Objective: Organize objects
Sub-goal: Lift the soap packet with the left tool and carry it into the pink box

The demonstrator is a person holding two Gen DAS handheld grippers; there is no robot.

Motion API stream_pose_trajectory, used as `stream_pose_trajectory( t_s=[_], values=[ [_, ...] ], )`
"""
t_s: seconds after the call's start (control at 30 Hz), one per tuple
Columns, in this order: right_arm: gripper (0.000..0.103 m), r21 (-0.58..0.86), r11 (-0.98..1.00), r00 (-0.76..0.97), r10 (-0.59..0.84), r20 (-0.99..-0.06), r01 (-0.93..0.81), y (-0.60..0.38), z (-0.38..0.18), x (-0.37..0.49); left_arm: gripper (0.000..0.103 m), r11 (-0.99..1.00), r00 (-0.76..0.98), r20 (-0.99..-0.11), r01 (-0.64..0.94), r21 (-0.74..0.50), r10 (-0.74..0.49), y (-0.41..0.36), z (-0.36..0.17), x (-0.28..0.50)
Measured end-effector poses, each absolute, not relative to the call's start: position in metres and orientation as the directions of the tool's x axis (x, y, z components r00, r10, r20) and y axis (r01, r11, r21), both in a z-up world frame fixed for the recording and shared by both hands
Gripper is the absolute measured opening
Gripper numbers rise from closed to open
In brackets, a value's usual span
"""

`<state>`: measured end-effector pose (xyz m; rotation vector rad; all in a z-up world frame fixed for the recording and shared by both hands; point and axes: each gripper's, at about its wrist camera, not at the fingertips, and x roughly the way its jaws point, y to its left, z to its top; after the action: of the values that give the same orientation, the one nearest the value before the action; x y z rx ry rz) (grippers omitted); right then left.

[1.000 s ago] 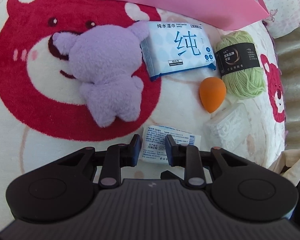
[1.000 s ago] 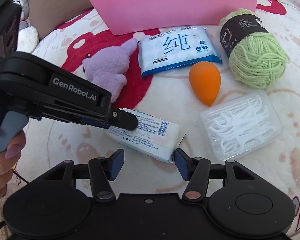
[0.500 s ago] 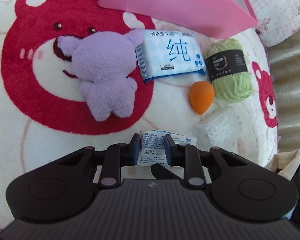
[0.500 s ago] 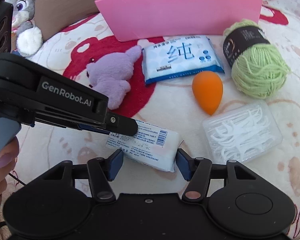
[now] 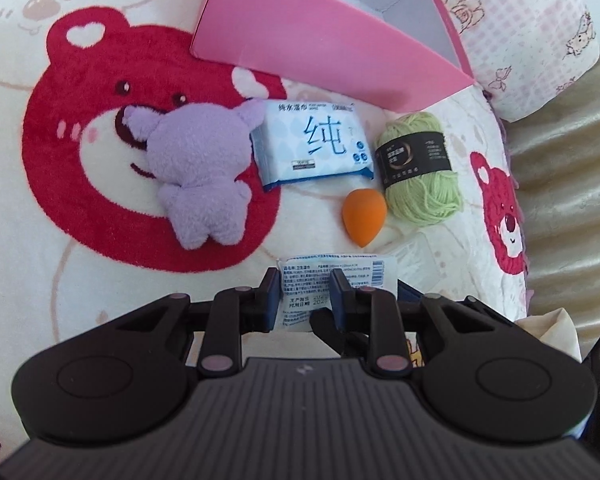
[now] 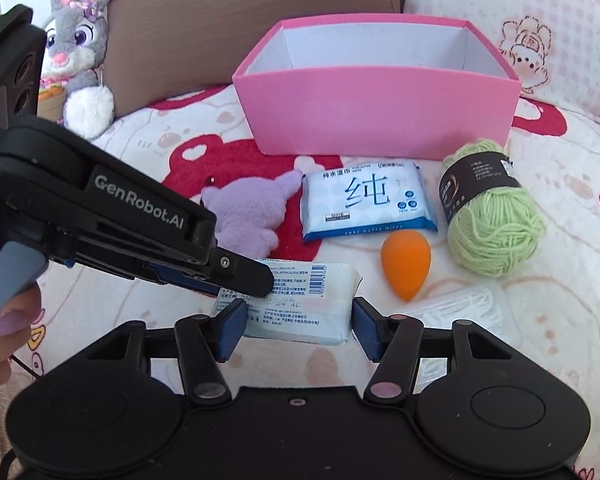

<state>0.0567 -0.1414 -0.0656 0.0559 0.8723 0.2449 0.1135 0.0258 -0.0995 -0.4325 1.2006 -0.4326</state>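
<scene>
A small white wipes pack (image 6: 312, 304) with a printed label hangs just above the bear blanket (image 5: 60, 208), held from two sides. My left gripper (image 5: 305, 280) is shut on one edge of it, and in the right wrist view this left gripper (image 6: 256, 280) comes in from the left over the pack. My right gripper (image 6: 298, 320) has a blue pad against each short end of the pack. The open pink box (image 6: 372, 112) stands behind, with its white inside showing.
On the blanket lie a purple plush (image 6: 252, 212), a blue wipes pack (image 6: 364, 204), green yarn (image 6: 488, 216), an orange sponge (image 6: 406, 260) and a clear floss-pick box (image 6: 460, 308). A bunny toy (image 6: 80, 60) and brown cushion (image 6: 240, 20) sit behind.
Both grippers have risen and tilted up with the white pack between them. The pink box's opening has come into view. The right fingers have drawn in onto the pack's ends.
</scene>
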Motion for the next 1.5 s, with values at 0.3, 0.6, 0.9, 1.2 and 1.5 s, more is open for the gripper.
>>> stream_pose_trajectory(
  t_s=[0.3, 0.6, 0.9, 1.2, 1.5],
  values=[
    [0.059, 0.149, 0.968, 0.674, 0.249, -0.695, -0.204, -0.150, -0.041, 0.048, 0.025, 0.826, 0.375, -0.744, 0.133, -0.547, -0.553, 0.028, -0.071, 0.103],
    [0.050, 0.111, 0.954, 0.684, 0.278, -0.674, -0.279, -0.156, -0.004, 0.059, 0.025, 0.811, 0.430, -0.699, 0.164, -0.562, -0.571, 0.034, -0.034, 0.109],
    [0.043, 0.093, 0.939, 0.701, 0.310, -0.643, -0.330, -0.162, 0.045, 0.095, 0.026, 0.815, 0.479, -0.672, 0.197, -0.545, -0.565, 0.037, 0.020, 0.137],
    [0.042, 0.116, 0.935, 0.687, 0.326, -0.650, -0.334, -0.165, 0.067, 0.165, 0.026, 0.846, 0.525, -0.678, 0.186, -0.499, -0.515, 0.033, 0.046, 0.200],
    [0.042, 0.156, 0.943, 0.624, 0.313, -0.716, -0.295, -0.170, 0.058, 0.259, 0.026, 0.862, 0.536, -0.701, 0.110, -0.495, -0.471, 0.025, 0.026, 0.283]
  ],
)
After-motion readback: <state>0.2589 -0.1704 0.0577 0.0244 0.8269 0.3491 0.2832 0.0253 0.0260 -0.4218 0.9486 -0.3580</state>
